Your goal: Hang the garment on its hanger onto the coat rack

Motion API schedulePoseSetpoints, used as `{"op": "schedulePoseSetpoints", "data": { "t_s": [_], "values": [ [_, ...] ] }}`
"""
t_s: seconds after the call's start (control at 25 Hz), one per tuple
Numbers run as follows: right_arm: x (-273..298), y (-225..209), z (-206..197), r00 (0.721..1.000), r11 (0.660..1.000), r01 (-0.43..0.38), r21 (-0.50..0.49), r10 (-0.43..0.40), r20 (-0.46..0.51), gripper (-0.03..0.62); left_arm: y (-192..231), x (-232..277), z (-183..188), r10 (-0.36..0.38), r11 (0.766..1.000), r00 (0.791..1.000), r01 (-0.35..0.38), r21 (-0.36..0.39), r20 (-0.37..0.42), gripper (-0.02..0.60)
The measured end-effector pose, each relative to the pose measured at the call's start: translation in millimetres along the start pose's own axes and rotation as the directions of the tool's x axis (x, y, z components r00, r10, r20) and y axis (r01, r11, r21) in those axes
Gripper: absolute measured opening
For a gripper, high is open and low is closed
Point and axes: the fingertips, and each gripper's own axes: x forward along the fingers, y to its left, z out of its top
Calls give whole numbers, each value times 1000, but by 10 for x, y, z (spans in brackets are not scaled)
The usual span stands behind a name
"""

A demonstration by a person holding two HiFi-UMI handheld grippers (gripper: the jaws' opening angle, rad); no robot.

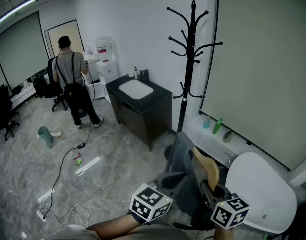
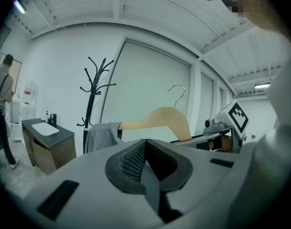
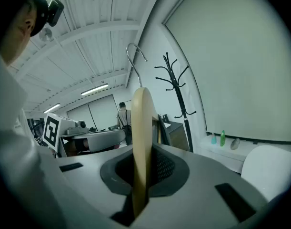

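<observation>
A black coat rack (image 1: pixel 192 59) stands against the white wall beside the window blind, also visible in the left gripper view (image 2: pixel 93 94) and the right gripper view (image 3: pixel 178 94). In front of me I hold a wooden hanger (image 1: pixel 209 168) with a grey garment (image 1: pixel 181 156) draped over its far end. My right gripper (image 3: pixel 143 163) is shut on the hanger's near arm (image 3: pixel 141 128), its metal hook (image 3: pixel 133 61) pointing up. My left gripper (image 2: pixel 145 159) is shut, with a thin grey strip of the garment pinched between its jaws. The hanger (image 2: pixel 159 119) and garment (image 2: pixel 101 136) show beyond it.
A black cabinet with a white sink top (image 1: pixel 163 109) stands left of the rack. Bottles (image 1: pixel 218 126) sit on the window sill. A white rounded seat (image 1: pixel 263 189) is at the lower right. A person (image 1: pixel 72 79) stands far left near a water dispenser (image 1: pixel 105 59); cables (image 1: pixel 67 164) lie on the floor.
</observation>
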Motion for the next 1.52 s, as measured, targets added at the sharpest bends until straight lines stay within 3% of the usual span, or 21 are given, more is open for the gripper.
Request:
{"op": "schedulePoseSetpoints", "data": {
  "t_s": [0.68, 1.16, 1.52],
  "values": [
    [-135, 59, -86, 999, 999, -41, 16, 41, 3, 26, -142, -49, -141, 14, 1000, 1000, -14, -7, -11, 5],
    [-222, -309, 80, 1000, 1000, -16, -23, 16, 26, 26, -222, 220, -164, 67, 998, 998, -67, -8, 1, 5],
    [30, -782, 309, 999, 999, 37, -12, -36, 37, 26, 51, 655, -98, 38, 999, 999, -38, -17, -3, 5]
  ]
}}
